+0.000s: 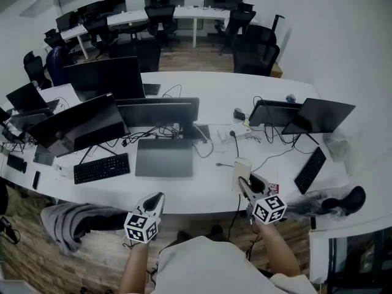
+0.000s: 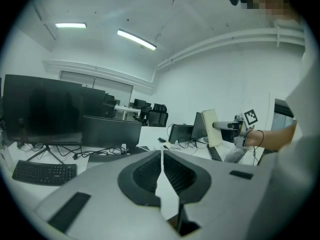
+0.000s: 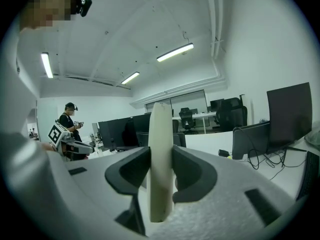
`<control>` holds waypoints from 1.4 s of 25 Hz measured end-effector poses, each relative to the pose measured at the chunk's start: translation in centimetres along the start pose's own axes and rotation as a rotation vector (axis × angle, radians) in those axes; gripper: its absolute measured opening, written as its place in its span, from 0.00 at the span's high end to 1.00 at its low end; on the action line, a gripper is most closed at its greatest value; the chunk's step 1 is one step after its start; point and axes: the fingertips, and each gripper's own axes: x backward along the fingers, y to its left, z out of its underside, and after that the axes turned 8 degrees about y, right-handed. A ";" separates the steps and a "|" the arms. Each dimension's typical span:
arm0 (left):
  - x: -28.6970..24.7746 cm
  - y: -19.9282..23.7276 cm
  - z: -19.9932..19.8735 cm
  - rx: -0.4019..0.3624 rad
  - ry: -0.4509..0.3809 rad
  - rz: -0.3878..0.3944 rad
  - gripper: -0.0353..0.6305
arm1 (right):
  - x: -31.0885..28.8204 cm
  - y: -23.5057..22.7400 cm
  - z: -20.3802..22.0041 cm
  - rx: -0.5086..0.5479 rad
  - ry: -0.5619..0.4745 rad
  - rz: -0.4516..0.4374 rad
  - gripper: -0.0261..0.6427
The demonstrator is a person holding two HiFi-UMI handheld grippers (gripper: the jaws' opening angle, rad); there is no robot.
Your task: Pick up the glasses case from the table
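The cream glasses case (image 1: 241, 171) stands on edge between the jaws of my right gripper (image 1: 245, 180), lifted off the white table (image 1: 202, 192) near its front edge. In the right gripper view the case (image 3: 161, 129) rises upright, and both pads of the gripper (image 3: 161, 165) press on its flat sides. The left gripper view shows the same case (image 2: 212, 127) held up at the right. My left gripper (image 1: 157, 199) hovers at the table's front edge, left of the right one. Its jaws (image 2: 162, 160) are drawn together with nothing between them.
Several dark monitors (image 1: 98, 124), a black keyboard (image 1: 101, 168), a closed grey laptop (image 1: 164, 157) and loose cables cover the table's middle. Another keyboard (image 1: 310, 170) lies at the right. A grey garment (image 1: 67, 222) hangs at the lower left. Office chairs (image 1: 251, 45) stand behind.
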 end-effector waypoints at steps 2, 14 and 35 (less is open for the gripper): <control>-0.2 -0.2 -0.4 0.005 -0.009 -0.019 0.93 | 0.4 -0.5 -0.5 0.019 -0.013 -0.010 0.74; -1.7 -3.0 -4.2 0.036 -0.086 -0.106 0.93 | 1.6 -5.0 -4.0 0.040 -0.071 -0.082 0.74; -2.9 -4.5 -6.5 0.007 -0.100 -0.140 0.93 | 2.0 -6.3 -6.8 0.083 -0.122 -0.143 0.74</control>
